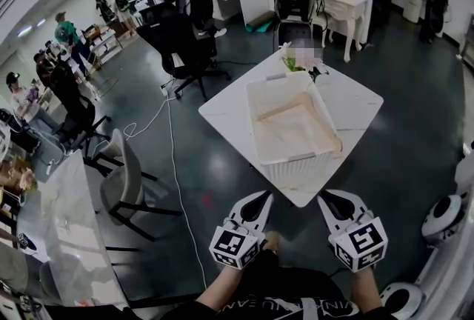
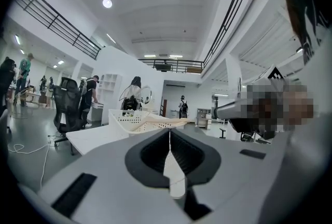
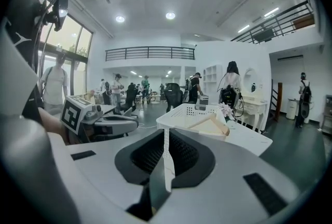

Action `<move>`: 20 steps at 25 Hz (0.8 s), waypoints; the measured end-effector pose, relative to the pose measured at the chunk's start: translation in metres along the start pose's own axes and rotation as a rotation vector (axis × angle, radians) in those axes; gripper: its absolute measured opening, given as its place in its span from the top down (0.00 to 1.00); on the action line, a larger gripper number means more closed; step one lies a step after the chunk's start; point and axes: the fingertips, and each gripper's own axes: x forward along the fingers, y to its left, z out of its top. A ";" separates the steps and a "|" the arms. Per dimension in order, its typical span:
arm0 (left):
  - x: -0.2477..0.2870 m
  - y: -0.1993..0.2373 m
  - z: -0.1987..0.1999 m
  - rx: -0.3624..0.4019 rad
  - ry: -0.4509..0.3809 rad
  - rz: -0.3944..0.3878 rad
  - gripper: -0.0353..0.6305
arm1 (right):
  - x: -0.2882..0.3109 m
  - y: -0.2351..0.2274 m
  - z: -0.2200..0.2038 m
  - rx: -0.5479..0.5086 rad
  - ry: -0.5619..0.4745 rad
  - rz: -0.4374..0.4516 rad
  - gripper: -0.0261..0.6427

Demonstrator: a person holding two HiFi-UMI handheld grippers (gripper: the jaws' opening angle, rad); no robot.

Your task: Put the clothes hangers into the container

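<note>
Beyond the right claw (image 1: pixel 323 198): perforated white plastic container (image 1: pixel 295 166), pale smooth wooden hanger (image 3: pixel 220 123) inside, smooth white bench (image 1: pixel 222 115), glossy dark floor (image 1: pixel 207 170)

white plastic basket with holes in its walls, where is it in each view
Head view: the white plastic basket sits at centre, on the table's near corner.
Left gripper view: the basket is left of centre, just above the jaws.
Right gripper view: the basket is right of centre, above the jaws.
Shared landmark: the white square table beneath it.
</note>
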 end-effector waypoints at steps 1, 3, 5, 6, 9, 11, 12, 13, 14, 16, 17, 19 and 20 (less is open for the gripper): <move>-0.002 -0.002 0.001 0.002 -0.002 0.001 0.93 | -0.002 0.002 0.000 -0.002 -0.004 0.003 0.89; -0.007 -0.007 0.001 0.004 -0.006 0.002 0.93 | -0.007 0.007 0.001 -0.008 -0.011 0.007 0.89; -0.012 -0.012 0.002 0.004 -0.010 0.001 0.93 | -0.013 0.011 0.002 -0.014 -0.017 0.007 0.89; -0.014 -0.015 0.002 0.005 -0.012 0.000 0.93 | -0.016 0.012 0.002 -0.016 -0.020 0.007 0.89; -0.020 -0.021 0.002 0.012 -0.017 -0.001 0.93 | -0.022 0.017 0.001 -0.016 -0.028 0.008 0.89; -0.024 -0.024 0.003 0.017 -0.019 0.000 0.93 | -0.026 0.020 0.000 -0.014 -0.034 0.009 0.89; -0.026 -0.025 0.003 0.019 -0.019 0.000 0.93 | -0.028 0.022 -0.001 -0.013 -0.036 0.009 0.89; -0.029 -0.026 0.003 0.021 -0.020 0.001 0.93 | -0.030 0.023 -0.001 -0.013 -0.038 0.010 0.89; -0.031 -0.028 0.004 0.023 -0.020 0.002 0.93 | -0.031 0.025 -0.001 -0.014 -0.039 0.011 0.89; -0.034 -0.031 0.004 0.024 -0.019 0.002 0.93 | -0.034 0.029 -0.002 -0.014 -0.042 0.012 0.89; -0.036 -0.032 0.003 0.025 -0.018 0.002 0.93 | -0.035 0.030 -0.002 -0.015 -0.043 0.012 0.89; -0.039 -0.035 0.002 0.028 -0.014 0.001 0.93 | -0.037 0.033 -0.003 -0.015 -0.045 0.013 0.89; -0.040 -0.037 0.002 0.030 -0.013 0.000 0.93 | -0.039 0.034 -0.003 -0.014 -0.045 0.015 0.89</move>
